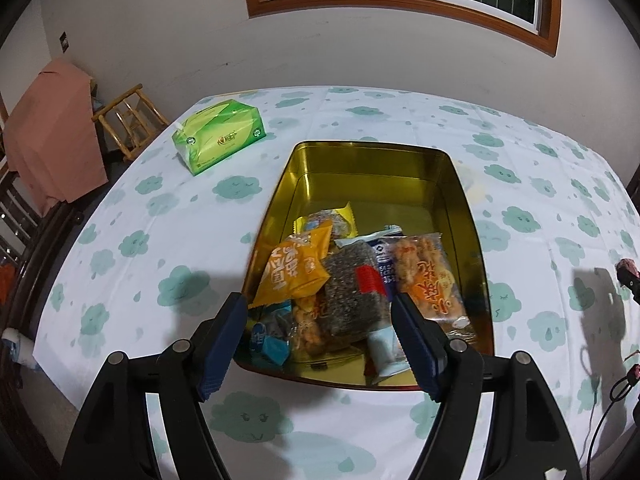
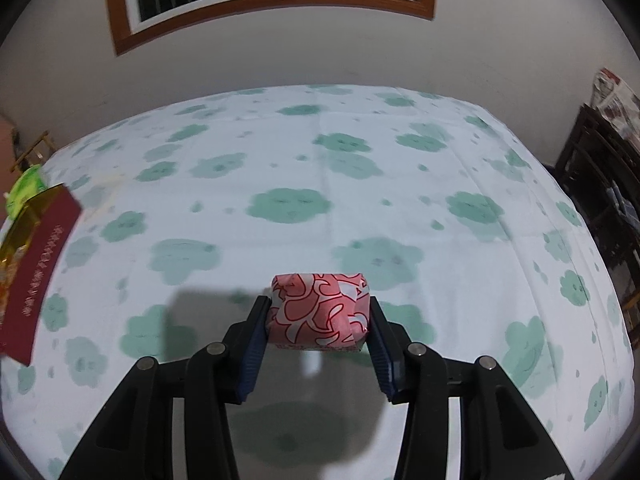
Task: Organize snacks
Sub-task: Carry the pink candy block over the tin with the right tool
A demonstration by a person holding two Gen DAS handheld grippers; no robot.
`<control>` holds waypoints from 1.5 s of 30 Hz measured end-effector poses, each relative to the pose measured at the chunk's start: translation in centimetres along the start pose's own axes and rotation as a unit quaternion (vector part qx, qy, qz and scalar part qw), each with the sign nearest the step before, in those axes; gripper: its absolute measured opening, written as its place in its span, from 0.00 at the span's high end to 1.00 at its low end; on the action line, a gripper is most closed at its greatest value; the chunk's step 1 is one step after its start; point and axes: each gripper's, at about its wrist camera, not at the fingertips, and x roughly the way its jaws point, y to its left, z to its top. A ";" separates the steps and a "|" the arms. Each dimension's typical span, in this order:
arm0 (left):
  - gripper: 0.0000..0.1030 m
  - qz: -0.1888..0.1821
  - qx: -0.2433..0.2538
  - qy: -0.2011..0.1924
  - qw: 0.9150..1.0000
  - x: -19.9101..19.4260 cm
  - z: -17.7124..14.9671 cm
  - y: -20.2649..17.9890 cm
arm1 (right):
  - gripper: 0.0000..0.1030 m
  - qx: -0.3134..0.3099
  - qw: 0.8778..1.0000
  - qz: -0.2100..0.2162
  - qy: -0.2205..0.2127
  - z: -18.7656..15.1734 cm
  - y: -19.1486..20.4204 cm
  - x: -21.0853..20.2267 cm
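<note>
Snack packet clamped in one claw as a gold tin fills with treats.

The right gripper [image 2: 318, 320] holds a pink-and-red patterned foil snack packet [image 2: 318, 312] between its blue pads, above a white tablecloth printed with green clouds [image 2: 360, 200]. The left gripper [image 1: 320, 332] hangs wide and empty over the near end of a rectangular gold metal tin [image 1: 372, 152] with a dark red outer wall, where wrapped snacks lie heaped: an orange crinkled packet [image 1: 294, 268], a dark seeded bar [image 1: 350, 292], a clear pack of orange crackers [image 1: 430, 276]. A green plastic tissue pack [image 1: 220, 134] sits well apart, toward the table's far left corner.
</note>
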 end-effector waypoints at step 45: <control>0.29 0.044 -0.053 0.017 0.997 0.6 -1.9 8.8 | 0.55 -0.223 0.952 0.208 0.001 -1.4 30.9 -4.5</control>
